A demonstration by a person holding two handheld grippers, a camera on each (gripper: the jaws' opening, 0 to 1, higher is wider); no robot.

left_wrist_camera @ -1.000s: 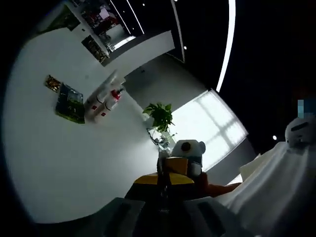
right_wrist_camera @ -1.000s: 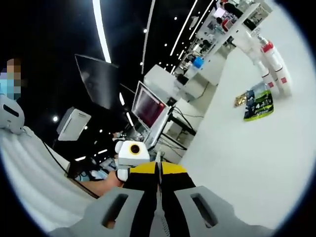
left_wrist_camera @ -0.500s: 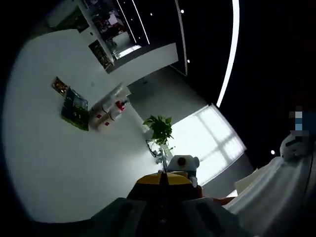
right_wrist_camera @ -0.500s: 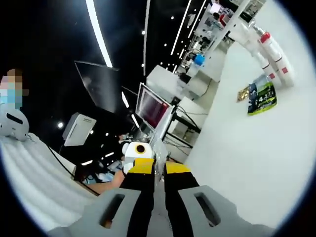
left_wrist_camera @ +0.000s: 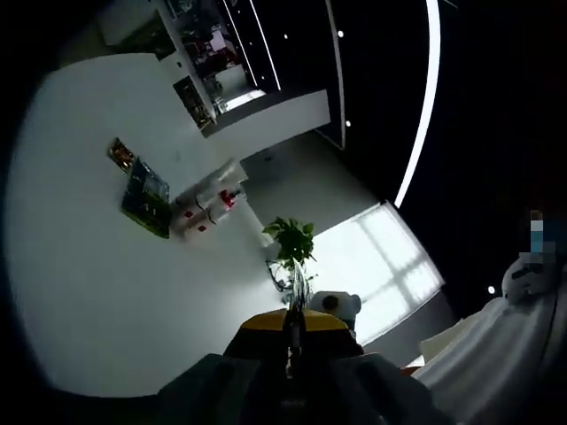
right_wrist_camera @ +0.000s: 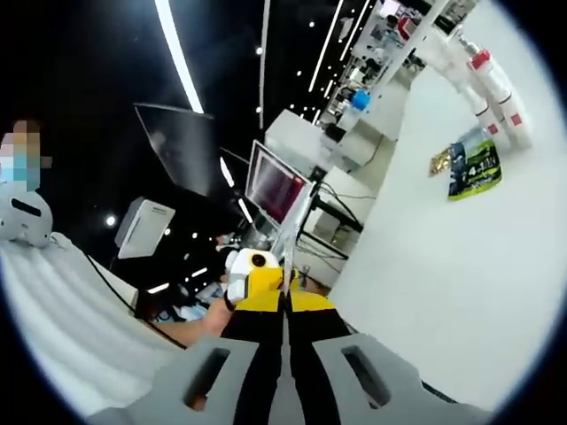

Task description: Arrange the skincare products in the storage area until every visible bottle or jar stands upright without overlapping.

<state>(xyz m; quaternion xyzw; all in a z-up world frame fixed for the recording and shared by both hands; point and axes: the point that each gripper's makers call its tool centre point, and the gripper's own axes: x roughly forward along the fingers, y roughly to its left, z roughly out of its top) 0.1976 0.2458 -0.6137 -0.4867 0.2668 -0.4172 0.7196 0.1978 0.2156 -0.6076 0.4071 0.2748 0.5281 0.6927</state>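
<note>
Two white bottles with red caps [left_wrist_camera: 210, 198] lie or lean close together far off on the white table [left_wrist_camera: 106, 292]. A green sachet [left_wrist_camera: 146, 197] and a small gold packet [left_wrist_camera: 121, 154] lie flat beside them. In the right gripper view the same bottles [right_wrist_camera: 493, 91], green sachet [right_wrist_camera: 475, 168] and gold packet [right_wrist_camera: 438, 162] sit at the upper right. My left gripper [left_wrist_camera: 291, 329] is shut with nothing in it, held high and far from the products. My right gripper [right_wrist_camera: 285, 310] is also shut and holds nothing. Both grippers sit close together, tip to tip.
A potted plant [left_wrist_camera: 291, 237] stands at the table's far end before a bright window [left_wrist_camera: 376, 257]. Shelves with goods [left_wrist_camera: 208, 53] line the back. A monitor [right_wrist_camera: 273, 189] and desks stand beyond the table edge. A person's hand [right_wrist_camera: 213, 320] and white sleeve [right_wrist_camera: 62, 310] show.
Both views have swung a little with the hands, so the products sit slightly lower in each picture. Nothing on the table has moved. Both grippers stay shut.
</note>
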